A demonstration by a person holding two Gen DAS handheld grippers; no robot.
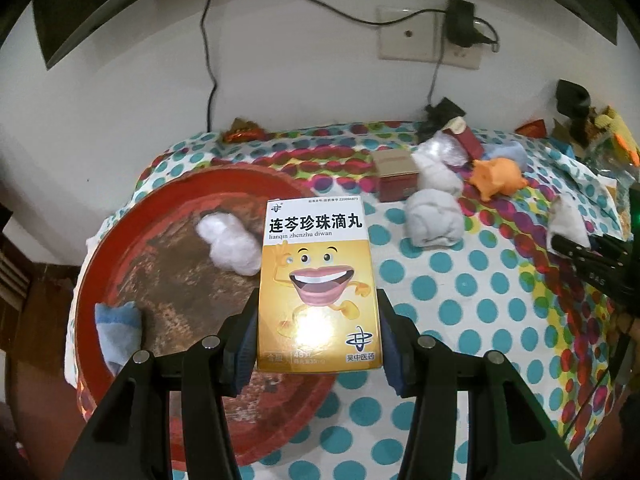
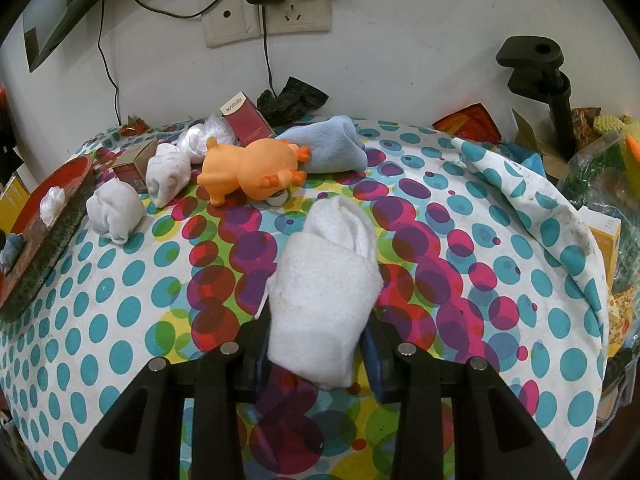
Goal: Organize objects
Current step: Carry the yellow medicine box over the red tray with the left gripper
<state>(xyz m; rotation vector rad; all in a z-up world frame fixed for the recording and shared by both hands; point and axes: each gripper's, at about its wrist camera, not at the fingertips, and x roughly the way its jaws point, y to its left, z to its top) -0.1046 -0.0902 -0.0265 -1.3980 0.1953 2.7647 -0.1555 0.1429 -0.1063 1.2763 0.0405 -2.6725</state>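
Clamped between the jaws of the left gripper (image 1: 318,344), a yellow medicine box (image 1: 318,284) hangs over the near rim of a round red tray (image 1: 120,236) at the counter's left edge, where a white wad (image 1: 230,246) and a blue-striped sock (image 1: 118,332) lie. The right gripper (image 2: 316,344) has its jaws pressed onto a rolled white sock (image 2: 326,292) above the dotted cloth (image 2: 480,280) near the counter's front edge. Toward the back edge lie an orange toy pig (image 2: 248,172), a blue cloth (image 2: 324,146), two more white sock rolls (image 2: 114,210) and small red boxes (image 2: 246,120).
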